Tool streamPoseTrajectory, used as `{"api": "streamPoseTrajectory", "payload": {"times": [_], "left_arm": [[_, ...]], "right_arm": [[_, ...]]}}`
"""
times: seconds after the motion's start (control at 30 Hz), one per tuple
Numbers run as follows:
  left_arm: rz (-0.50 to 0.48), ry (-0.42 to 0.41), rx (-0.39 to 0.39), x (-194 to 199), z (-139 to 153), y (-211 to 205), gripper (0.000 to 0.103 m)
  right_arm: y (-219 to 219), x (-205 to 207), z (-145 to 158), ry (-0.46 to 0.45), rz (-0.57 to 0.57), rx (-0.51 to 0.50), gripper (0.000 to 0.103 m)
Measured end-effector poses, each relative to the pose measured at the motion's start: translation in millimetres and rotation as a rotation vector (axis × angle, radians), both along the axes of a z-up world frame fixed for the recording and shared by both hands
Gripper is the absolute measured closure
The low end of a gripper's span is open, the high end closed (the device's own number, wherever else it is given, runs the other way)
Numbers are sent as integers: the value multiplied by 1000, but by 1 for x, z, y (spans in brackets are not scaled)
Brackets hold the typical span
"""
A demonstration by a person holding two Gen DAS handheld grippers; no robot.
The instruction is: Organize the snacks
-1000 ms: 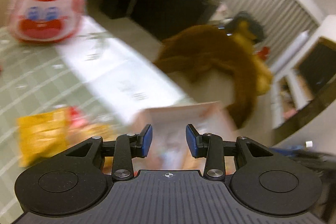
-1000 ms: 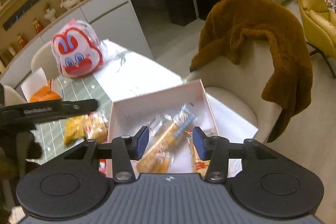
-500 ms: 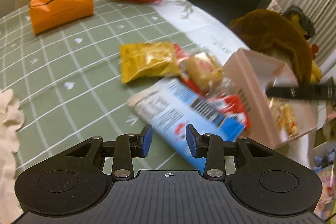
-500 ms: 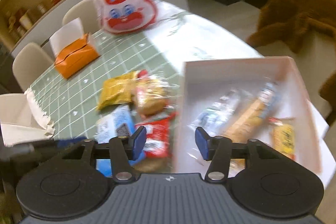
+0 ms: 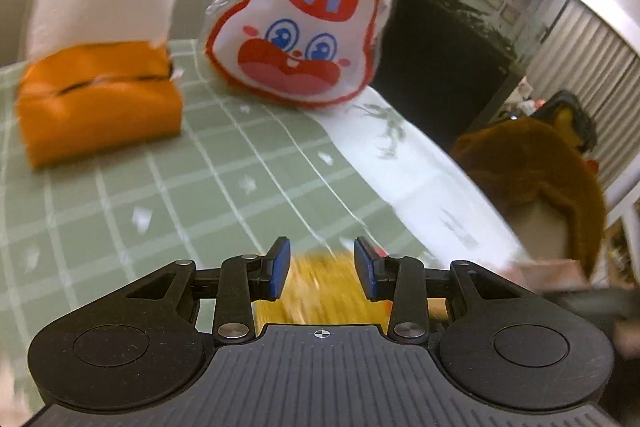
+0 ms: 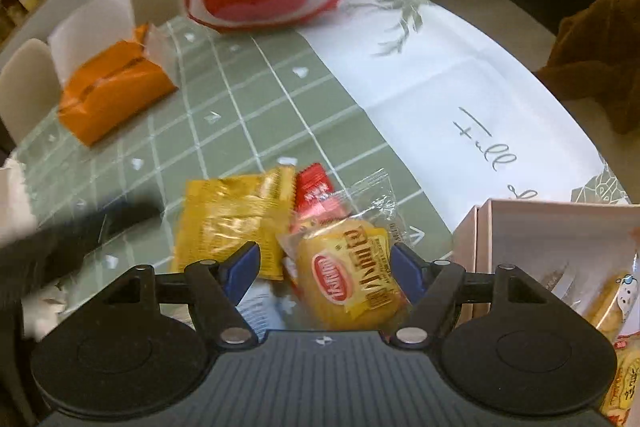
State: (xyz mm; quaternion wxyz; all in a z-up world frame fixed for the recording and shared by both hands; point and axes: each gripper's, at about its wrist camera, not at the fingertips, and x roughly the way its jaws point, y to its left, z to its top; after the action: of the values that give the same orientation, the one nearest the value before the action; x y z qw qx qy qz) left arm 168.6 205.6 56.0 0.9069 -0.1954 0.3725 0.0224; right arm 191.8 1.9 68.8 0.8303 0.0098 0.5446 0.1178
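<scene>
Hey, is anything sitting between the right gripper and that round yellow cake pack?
Nothing visible. The right gripper is open, its jaws having just widened, and the yellow cake pack lies directly between its fingers, partly overlapping the yellow packet and red wrapper.

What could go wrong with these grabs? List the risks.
1. The right claw stands open over a clear-wrapped yellow cake that overlaps the yellow packet and red wrapper; closing could pinch a neighbour too.
2. The cake looks soft; a hard squeeze might crush it.
3. The left claw is over that yellow packet, close to the right one, so the two might collide.
</scene>
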Motion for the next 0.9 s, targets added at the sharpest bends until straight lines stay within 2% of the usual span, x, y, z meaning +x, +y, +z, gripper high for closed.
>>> {"api": "streamPoseTrajectory", "payload": {"times": [0.1, 0.13, 0.17, 0.23, 0.37, 0.5, 0.73, 0.8, 0.9], "left_arm": [[-43, 57, 45, 20, -23, -1, 63], [-64, 78, 44, 21, -29, -2, 64], [-81, 84, 50, 16, -32, -4, 65], [-115, 96, 49, 3, -34, -9, 65], [-187, 145, 62, -34, -30, -24, 66], [-171, 187, 44, -73, -29, -34, 66], [-177, 221, -40, -114, -23, -57, 66], [-184, 217, -30, -124, -19, -63, 66], [-155, 212, -18, -134, -14, -64, 66]], "right_arm": [[-2, -9, -3, -13, 37, -23, 33], [-2, -14, -3, -7, 67, -54, 45], [1, -17, -3, -5, 99, -74, 51], [-1, -25, 0, -13, 117, -76, 53], [-19, -46, 10, 20, 66, 25, 55], [-37, -97, 37, -57, 61, 92, 55], [-85, -178, 61, -94, 13, 122, 56], [-102, -195, 65, -95, -10, 160, 62], [-118, -215, 55, -67, -53, 151, 64]]}}
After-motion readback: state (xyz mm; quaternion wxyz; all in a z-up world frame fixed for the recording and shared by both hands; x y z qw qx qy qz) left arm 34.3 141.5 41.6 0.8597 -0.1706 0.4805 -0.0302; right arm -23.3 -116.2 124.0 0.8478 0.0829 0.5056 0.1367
